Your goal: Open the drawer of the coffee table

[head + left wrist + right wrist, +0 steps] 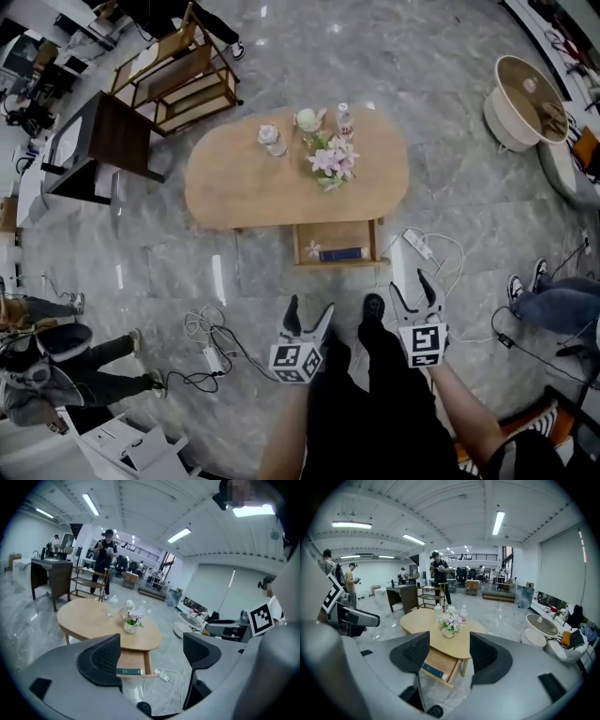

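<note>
An oval wooden coffee table (pixel 234 183) stands ahead of me on the marble floor. Its drawer (pixel 337 242) is pulled out toward me, and a dark blue book (pixel 341 254) lies inside with a small pale flower. In the left gripper view the drawer (pixel 133 660) shows below the table (pixel 89 618); in the right gripper view the drawer (pixel 440 662) juts from the table (pixel 424 620). My left gripper (pixel 310 317) and right gripper (pixel 416 288) both hang open, well short of the drawer, holding nothing.
On the table stand a flower vase (pixel 330 164), a glass jar (pixel 271 139) and a water bottle (pixel 344 120). A power strip with white cable (pixel 419 246) lies by the drawer's right, more cables (pixel 208 339) at left. People (pixel 56 361) stand around; a round white table (pixel 525 98) is far right.
</note>
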### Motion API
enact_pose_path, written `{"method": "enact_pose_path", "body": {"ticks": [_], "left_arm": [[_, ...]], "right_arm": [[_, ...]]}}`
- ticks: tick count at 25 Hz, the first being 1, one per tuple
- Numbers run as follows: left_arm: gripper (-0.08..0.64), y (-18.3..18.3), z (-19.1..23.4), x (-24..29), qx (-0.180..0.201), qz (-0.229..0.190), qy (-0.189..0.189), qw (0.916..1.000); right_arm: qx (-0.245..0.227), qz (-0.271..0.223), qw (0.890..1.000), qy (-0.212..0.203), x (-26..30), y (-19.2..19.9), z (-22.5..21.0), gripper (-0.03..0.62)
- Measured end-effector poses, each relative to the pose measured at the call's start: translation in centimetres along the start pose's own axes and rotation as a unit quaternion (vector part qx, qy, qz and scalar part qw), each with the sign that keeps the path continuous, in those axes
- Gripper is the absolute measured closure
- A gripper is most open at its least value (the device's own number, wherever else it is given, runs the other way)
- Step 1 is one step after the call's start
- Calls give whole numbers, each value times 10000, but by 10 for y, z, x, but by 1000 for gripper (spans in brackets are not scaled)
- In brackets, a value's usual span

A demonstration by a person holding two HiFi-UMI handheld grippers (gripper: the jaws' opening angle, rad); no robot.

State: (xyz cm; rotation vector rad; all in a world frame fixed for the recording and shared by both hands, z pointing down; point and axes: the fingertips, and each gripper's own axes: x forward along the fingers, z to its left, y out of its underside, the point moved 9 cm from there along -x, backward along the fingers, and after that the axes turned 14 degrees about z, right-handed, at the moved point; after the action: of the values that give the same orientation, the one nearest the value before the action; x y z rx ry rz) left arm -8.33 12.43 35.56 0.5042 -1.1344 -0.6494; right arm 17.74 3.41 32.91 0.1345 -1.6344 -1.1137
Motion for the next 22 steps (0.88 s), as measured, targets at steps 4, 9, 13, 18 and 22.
{"method": "enact_pose_path", "body": {"ticks": [4, 9, 13, 18, 22], "left_arm": [[141, -28, -12, -46, 397, -389, -32, 9984], [141, -46, -17, -104, 917, -836, -15, 9923], [141, -49, -15, -150, 1201, -927, 60, 9884], [141, -41, -11, -215, 1643, -1214, 316, 9784], [142, -26, -4, -263, 1711, -1404, 546, 9737]], "right_arm": [[162, -277, 9995, 22, -42, -20, 19, 347], [146, -680, 9973, 220, -88, -40, 55, 347], [264, -982, 9946, 212, -121, -54, 92, 347], [345, -1178, 9924, -47, -160, -57, 160, 347], [358, -1317, 9906, 83, -198, -46, 211, 347]]}}
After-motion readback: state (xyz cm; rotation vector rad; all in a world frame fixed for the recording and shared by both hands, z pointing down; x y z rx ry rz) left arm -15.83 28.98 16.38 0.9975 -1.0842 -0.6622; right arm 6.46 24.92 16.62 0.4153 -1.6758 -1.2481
